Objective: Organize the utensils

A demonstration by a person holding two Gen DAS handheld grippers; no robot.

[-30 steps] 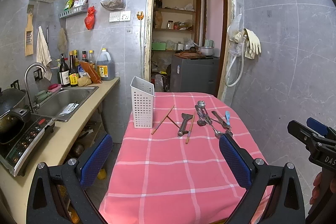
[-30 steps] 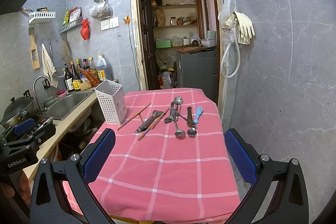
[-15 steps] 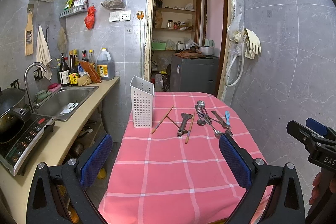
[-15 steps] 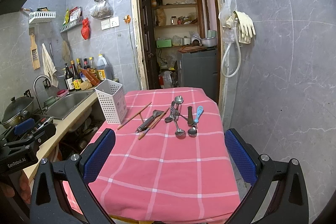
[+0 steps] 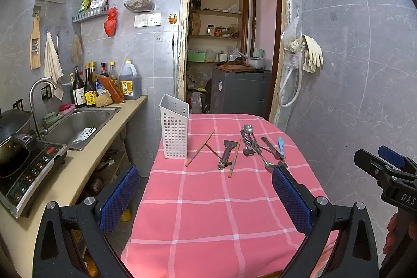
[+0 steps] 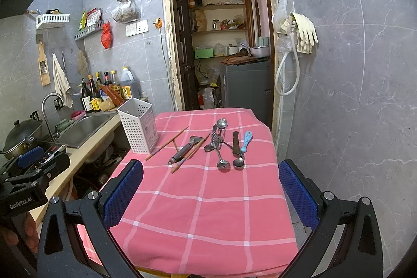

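Observation:
A white perforated utensil holder [image 5: 174,130] [image 6: 138,125] stands upright at the far left of the pink checked tablecloth [image 5: 208,199] [image 6: 203,199]. To its right lie wooden chopsticks [image 5: 200,147] [image 6: 166,143], a metal scraper [image 5: 225,154] [image 6: 183,150], another chopstick [image 5: 233,159], a cluster of metal spoons and a fork [image 5: 251,143] [image 6: 220,145], a dark-handled knife [image 6: 235,142] and a blue-handled spoon [image 5: 280,145] [image 6: 245,143]. My left gripper [image 5: 206,194] and right gripper [image 6: 211,189] both hover open over the near half of the table, holding nothing.
A counter along the left holds a steel sink [image 5: 78,121], a tap [image 5: 36,98], bottles [image 5: 104,85], an induction cooker [image 5: 28,171] and a wok [image 6: 22,134]. An open doorway [image 5: 229,51] with shelves lies beyond the table. Rubber gloves and a hose [image 5: 302,61] hang on the right wall.

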